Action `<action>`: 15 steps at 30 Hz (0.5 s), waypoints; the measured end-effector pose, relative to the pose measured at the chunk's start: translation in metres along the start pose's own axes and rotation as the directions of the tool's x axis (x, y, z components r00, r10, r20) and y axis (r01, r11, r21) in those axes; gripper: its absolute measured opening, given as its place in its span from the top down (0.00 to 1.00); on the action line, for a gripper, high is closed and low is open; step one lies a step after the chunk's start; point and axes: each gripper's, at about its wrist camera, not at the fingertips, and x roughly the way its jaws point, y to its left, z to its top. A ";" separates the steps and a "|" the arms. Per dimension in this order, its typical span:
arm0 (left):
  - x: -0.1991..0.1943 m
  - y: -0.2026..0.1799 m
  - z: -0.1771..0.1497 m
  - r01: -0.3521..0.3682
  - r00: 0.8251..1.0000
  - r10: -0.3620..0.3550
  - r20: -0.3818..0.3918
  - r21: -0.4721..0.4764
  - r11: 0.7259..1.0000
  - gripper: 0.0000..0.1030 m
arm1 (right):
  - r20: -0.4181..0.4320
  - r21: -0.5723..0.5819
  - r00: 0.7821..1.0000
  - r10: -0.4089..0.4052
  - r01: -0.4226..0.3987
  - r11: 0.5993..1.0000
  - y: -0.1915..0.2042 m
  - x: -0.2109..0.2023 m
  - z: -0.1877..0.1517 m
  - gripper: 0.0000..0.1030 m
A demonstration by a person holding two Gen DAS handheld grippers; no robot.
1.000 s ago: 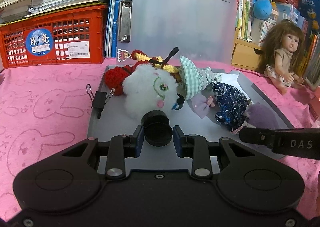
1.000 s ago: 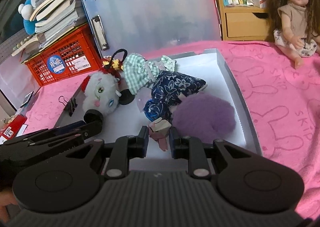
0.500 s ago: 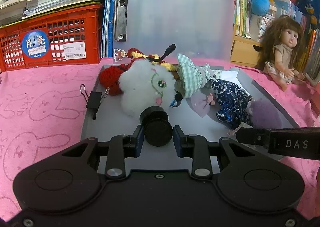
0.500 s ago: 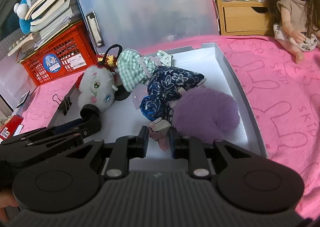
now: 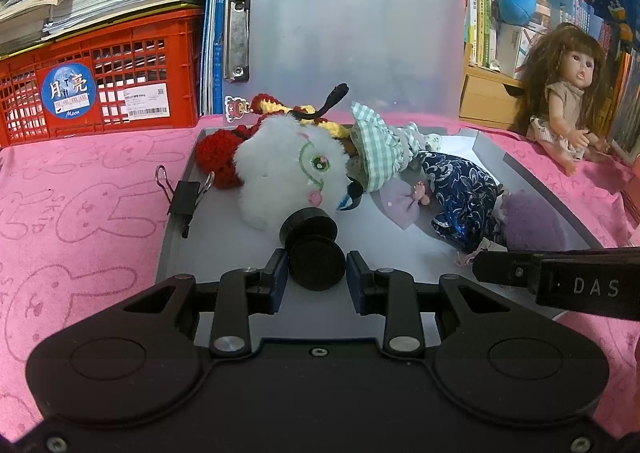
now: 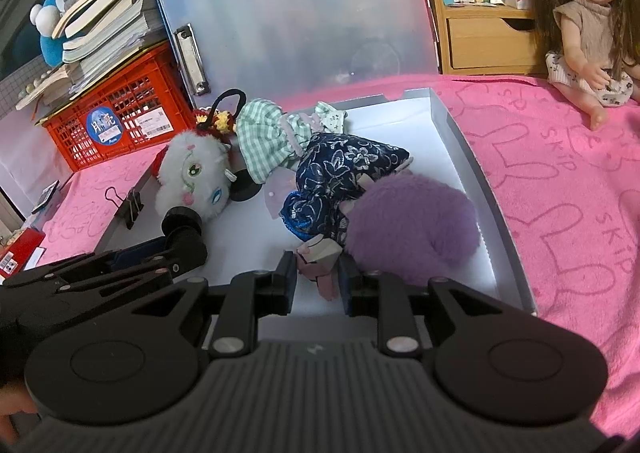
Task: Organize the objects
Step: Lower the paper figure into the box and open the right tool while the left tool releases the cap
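Two grippers: both sit low over the near end of a shallow grey tray [image 6: 486, 189], each pointing forward and down into it.
Left gripper [image 5: 317, 273]: its pads flank a black round-based knob [image 5: 316, 261], which reaches forward to the white plush head [image 5: 286, 173]; the pads sit at the knob's sides, and it looks clamped.
Right gripper [image 6: 317, 280]: its jaws are opening around a small pink and grey doll part [image 6: 318, 257]; the part is between the pads, with a sliver of gap on each side.
Ahead of your right gripper: a purple fluffy piece [image 6: 412, 229] lies just beyond and to the right, touching a dark blue floral garment [image 6: 340, 169]; a green checked dress [image 6: 270, 141] lies further forward.
Left of your left gripper: a black binder clip [image 5: 184, 195] rests on the tray's left edge.
Well beyond the tray: a frosted clipboard [image 5: 352, 37] stands upright, a red crate [image 5: 100, 73] sits to its left, and a long-haired doll [image 6: 588, 13] sits on the pink towel [image 6: 560, 193] to the right.
Step in hand: you appear to be setting the small doll things down in the tray, the right one being let go.
Next move: open your right jaws fully and back away without dragging the part; then decide whether the left knob stays here or needs shifting.
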 end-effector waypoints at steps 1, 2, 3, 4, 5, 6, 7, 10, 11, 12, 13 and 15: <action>0.000 0.000 0.000 0.000 1.000 0.000 0.000 0.000 1.000 0.70 | 0.001 -0.006 1.000 -0.003 0.003 1.000 0.001 0.000 -0.001 0.71; 0.000 0.000 0.000 0.000 1.000 0.000 -0.001 -0.002 1.000 0.69 | 0.002 -0.011 1.000 -0.004 0.004 1.000 0.002 -0.001 -0.001 0.69; -0.001 0.000 0.000 0.002 1.000 -0.002 0.000 -0.003 1.000 0.67 | 0.003 -0.015 1.000 -0.006 0.006 1.000 0.003 -0.001 -0.002 0.66; -0.002 0.000 0.000 0.003 1.000 -0.003 0.000 -0.004 1.000 0.65 | 0.005 -0.017 1.000 -0.008 0.008 1.000 0.004 -0.002 -0.002 0.59; -0.003 0.001 0.000 0.004 1.000 -0.004 0.000 -0.005 1.000 0.63 | 0.006 -0.018 1.000 -0.007 0.007 1.000 0.004 -0.003 -0.002 0.56; -0.004 0.001 -0.001 0.005 1.000 -0.005 0.003 -0.006 1.000 0.63 | 0.007 -0.019 1.000 -0.005 0.005 1.000 0.005 -0.004 -0.002 0.54; -0.006 0.001 0.000 0.006 1.000 -0.006 0.006 -0.006 1.000 0.62 | 0.009 -0.019 1.000 -0.005 0.005 1.000 0.005 -0.005 -0.003 0.52; -0.011 0.002 0.001 0.006 1.000 -0.006 0.014 -0.005 1.000 0.60 | 0.018 -0.025 1.000 -0.004 0.005 1.000 0.007 -0.009 -0.003 0.52; -0.013 0.002 0.001 0.005 1.000 -0.005 0.015 -0.007 1.000 0.60 | 0.021 -0.026 1.000 -0.006 0.006 1.000 0.008 -0.010 -0.002 0.52; -0.015 0.003 0.002 0.005 1.000 -0.005 0.016 -0.009 1.000 0.59 | 0.023 -0.028 1.000 -0.006 0.007 1.000 0.008 -0.012 -0.002 0.52; -0.017 0.003 0.003 0.006 1.000 -0.006 0.017 -0.010 1.000 0.59 | 0.025 -0.029 1.000 -0.006 0.007 1.000 0.009 -0.014 -0.002 0.52; -0.022 0.004 0.004 0.005 1.000 -0.005 0.024 -0.009 1.000 0.56 | 0.033 -0.039 0.999 -0.008 0.010 0.999 0.011 -0.019 -0.001 0.51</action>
